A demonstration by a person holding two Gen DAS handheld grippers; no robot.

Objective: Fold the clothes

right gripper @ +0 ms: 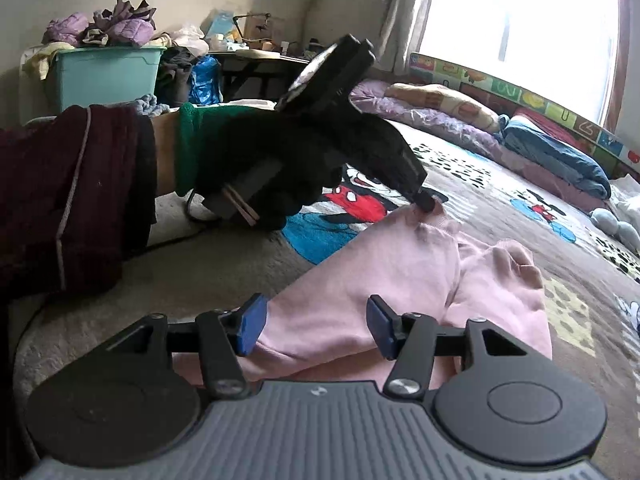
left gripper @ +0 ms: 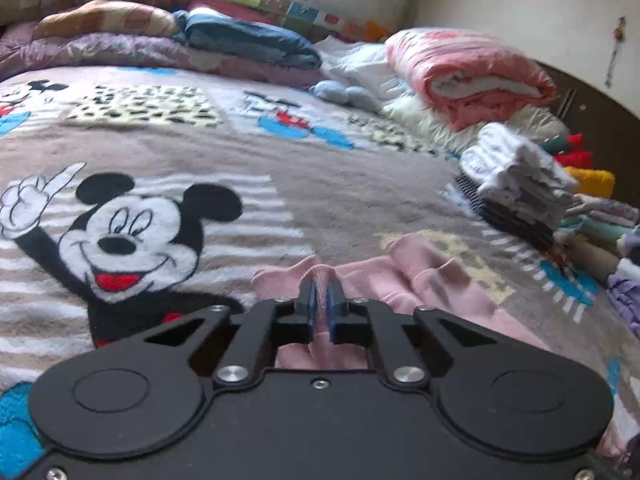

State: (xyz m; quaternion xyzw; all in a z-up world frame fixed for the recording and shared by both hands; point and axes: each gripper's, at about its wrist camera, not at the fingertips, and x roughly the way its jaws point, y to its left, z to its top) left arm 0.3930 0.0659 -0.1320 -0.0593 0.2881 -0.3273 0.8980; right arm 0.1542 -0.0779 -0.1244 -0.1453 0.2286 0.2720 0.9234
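A pink garment (right gripper: 384, 276) lies rumpled on the cartoon-mouse blanket (left gripper: 328, 184) that covers the bed. My left gripper (left gripper: 323, 286) is shut on a cuff or edge of the pink garment (left gripper: 420, 276); the right wrist view shows that same left gripper (right gripper: 426, 205) pinching the cloth at its far corner, held by a hand in a black glove with a green cuff (right gripper: 276, 156). My right gripper (right gripper: 316, 320) is open just above the near fold of the garment, its blue pads spread with pink cloth showing between them.
A stack of folded white and striped clothes (left gripper: 516, 184) sits at the bed's right side, with more folded items (left gripper: 604, 236) beside it. A rolled pink quilt (left gripper: 472, 76), a blue quilt (left gripper: 248, 40) and pillows line the far edge. A teal bin (right gripper: 104, 72) stands off the bed.
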